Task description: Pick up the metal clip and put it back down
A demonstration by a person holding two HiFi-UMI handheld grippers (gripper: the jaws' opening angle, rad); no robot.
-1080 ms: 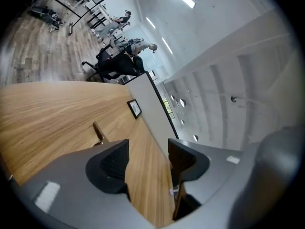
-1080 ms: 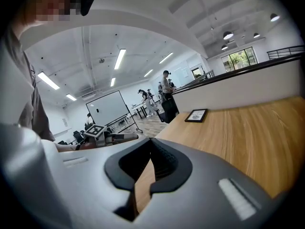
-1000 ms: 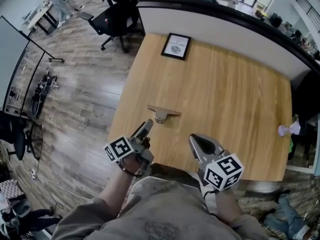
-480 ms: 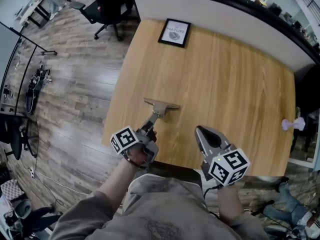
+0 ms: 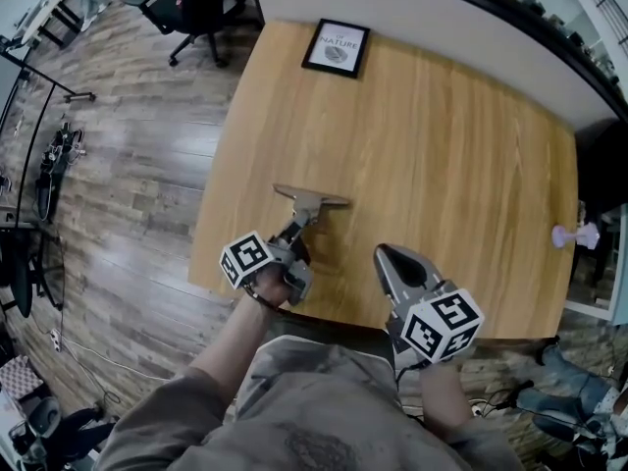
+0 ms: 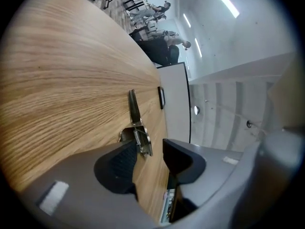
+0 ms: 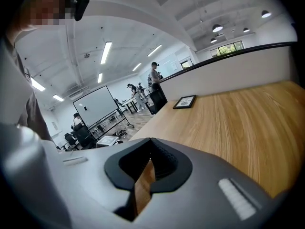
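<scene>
Lying flat on the wooden table (image 5: 442,145), toward its near left part, the metal clip (image 5: 310,204) is seen with its long flat bar on the far side and its sprung end turned toward the person. The left gripper (image 5: 297,228) is held at that near end of the clip, angled slightly downward. In the left gripper view its jaws are shown apart, having just been closing, and the clip's sprung end is found between their tips. One pad (image 6: 118,163) is just beside the metal or touching it, and which cannot be settled. A clear gap is left at the other pad, so the clip is not clamped and is borne by the wood.

The right gripper (image 5: 385,255) is held over the near edge of the table, to the right of the clip and apart from it. In the right gripper view its jaws are seen pressed together at the tips with nothing caught between them; only wood grain is visible through the slit behind the tips. A framed picture (image 5: 336,47) is seen near the far edge of the table.
</scene>
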